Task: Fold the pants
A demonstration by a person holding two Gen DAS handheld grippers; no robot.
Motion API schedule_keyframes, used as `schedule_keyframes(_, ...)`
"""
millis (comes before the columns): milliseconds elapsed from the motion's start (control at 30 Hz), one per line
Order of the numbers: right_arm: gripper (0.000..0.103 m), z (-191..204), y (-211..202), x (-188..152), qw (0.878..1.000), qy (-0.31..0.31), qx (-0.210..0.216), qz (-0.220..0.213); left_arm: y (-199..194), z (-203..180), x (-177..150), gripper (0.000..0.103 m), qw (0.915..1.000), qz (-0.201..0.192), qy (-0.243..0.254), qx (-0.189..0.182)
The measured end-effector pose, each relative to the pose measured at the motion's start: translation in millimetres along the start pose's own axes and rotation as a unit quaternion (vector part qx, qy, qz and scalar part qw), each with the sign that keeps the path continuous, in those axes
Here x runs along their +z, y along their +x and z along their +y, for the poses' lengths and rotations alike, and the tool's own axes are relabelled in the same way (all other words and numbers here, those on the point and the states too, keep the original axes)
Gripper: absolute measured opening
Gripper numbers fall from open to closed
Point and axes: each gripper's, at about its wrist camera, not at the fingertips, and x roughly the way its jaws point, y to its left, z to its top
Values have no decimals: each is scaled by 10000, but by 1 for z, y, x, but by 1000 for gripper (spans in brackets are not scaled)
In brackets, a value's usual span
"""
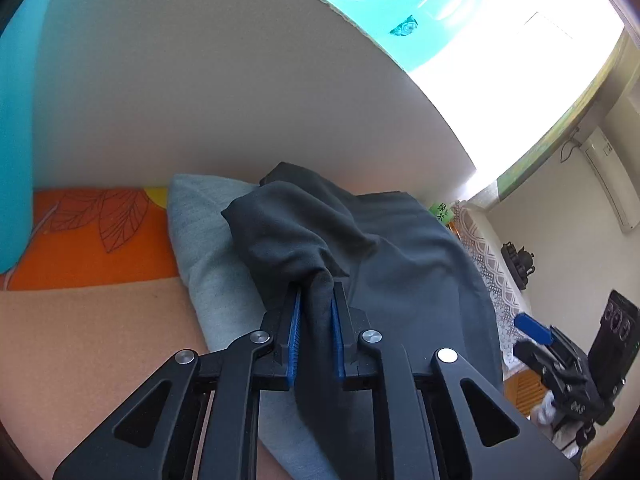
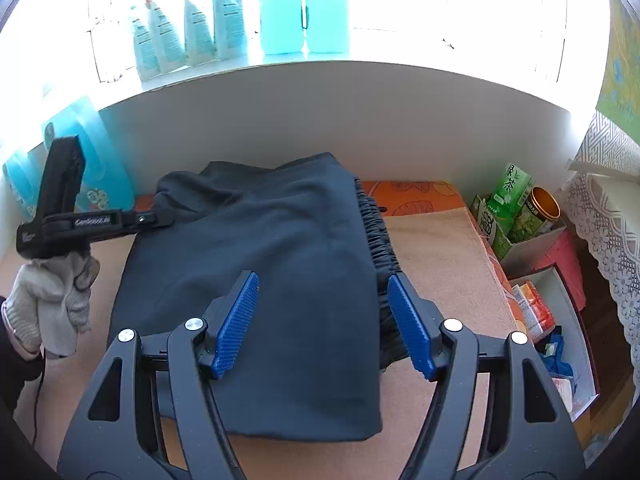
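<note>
on the tan surface (image 2: 432, 240) by the white wall | dark pants (image 2: 280, 248) lie folded, waistband at right | my left jaws (image 1: 314, 300) clenched on a bunched pants fold | my right jaws (image 2: 322, 292) spread, released above the pants

Bare mat (image 2: 432, 248) right of pants (image 2: 280, 248); white wall (image 2: 320, 120) blocks behind.

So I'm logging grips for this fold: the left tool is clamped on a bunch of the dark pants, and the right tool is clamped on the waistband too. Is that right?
Not quite. The left tool is indeed clamped on a bunch of the dark pants, but the right tool is open: the right wrist view shows its blue pads spread wide above the folded fabric, with the gathered waistband ungripped.
</note>
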Motion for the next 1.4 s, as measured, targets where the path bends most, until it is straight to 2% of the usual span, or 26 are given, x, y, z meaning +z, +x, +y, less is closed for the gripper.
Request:
schedule_keyframes(167, 69, 52, -21, -23, 9976, -389, 554, -170, 12, -2, 11, 10, 9994, -113, 22, 336)
schedule_keyframes(233, 60, 70, -14, -24, 9964, -569, 627, -100, 13, -2, 9, 12, 9992, -104, 11, 393)
schedule_keyframes(267, 44, 77, -7, -24, 9954, -635, 719, 12, 12, -2, 8, 14, 9992, -74, -20, 402)
schedule_keyframes(300, 25, 85, 1, -26, 9939, -717, 813, 184, 9, -1, 8, 18, 9990, -42, -73, 441)
schedule_keyframes(333, 18, 89, 9, -30, 9925, -797, 847, 367, 5, 0, 8, 22, 9988, -38, -135, 469)
schedule_keyframes(367, 15, 92, 13, -36, 9916, -878, 818, 478, -1, 0, 8, 22, 9989, -49, -151, 433)
schedule_keyframes(467, 15, 94, 14, -58, 9893, -1011, 779, 713, -25, -4, 6, 26, 9989, -101, 12, 468)
schedule_keyframes(533, 15, 89, 15, -71, 9893, -926, 707, 875, -43, -9, 3, 41, 9986, -189, 125, 482)
schedule_keyframes(633, 15, 78, 13, -84, 9906, -678, 616, 1013, -69, -13, -5, 50, 9979, -297, 182, 551)
schedule_keyframes(733, 15, 72, -1, -88, 9937, -418, 538, 893, -91, -18, -20, 57, 9971, -273, 270, 663)
schedule_keyframes(933, 16, 71, -47, -98, 9978, 0, 507, 434, -132, -33, -64, 57, 9957, -213, 546, 717)
schedule_keyframes(967, 25, 72, -55, -101, 9983, 62, 466, 356, -138, -37, -71, 58, 9953, -204, 622, 720)
schedule_keyframes(1000, 38, 72, -64, -103, 9986, 157, 429, 280, -142, -42, -78, 60, 9945, -206, 700, 748)
schedule_keyframes(1067, 49, 73, -78, -106, 9988, 315, 361, 131, -151, -49, -92, 61, 9939, -181, 797, 744)
schedule_keyframes(1167, 49, 79, -99, -110, 9989, 425, 173, -50, -164, -61, -111, 61, 9926, -134, 955, 731)
schedule_keyframes(1233, 55, 84, -113, -115, 9988, 462, 10, -159, -174, -70, -123, 61, 9912, -135, 1088, 741)
schedule_keyframes(1300, 67, 87, -126, -121, 9984, 504, -47, -268, -183, -78, -134, 61, 9901, -130, 1185, 741)
schedule_keyframes(1400, 69, 89, -144, -128, 9973, 638, -57, -345, -196, -89, -152, 62, 9889, -142, 1283, 737)
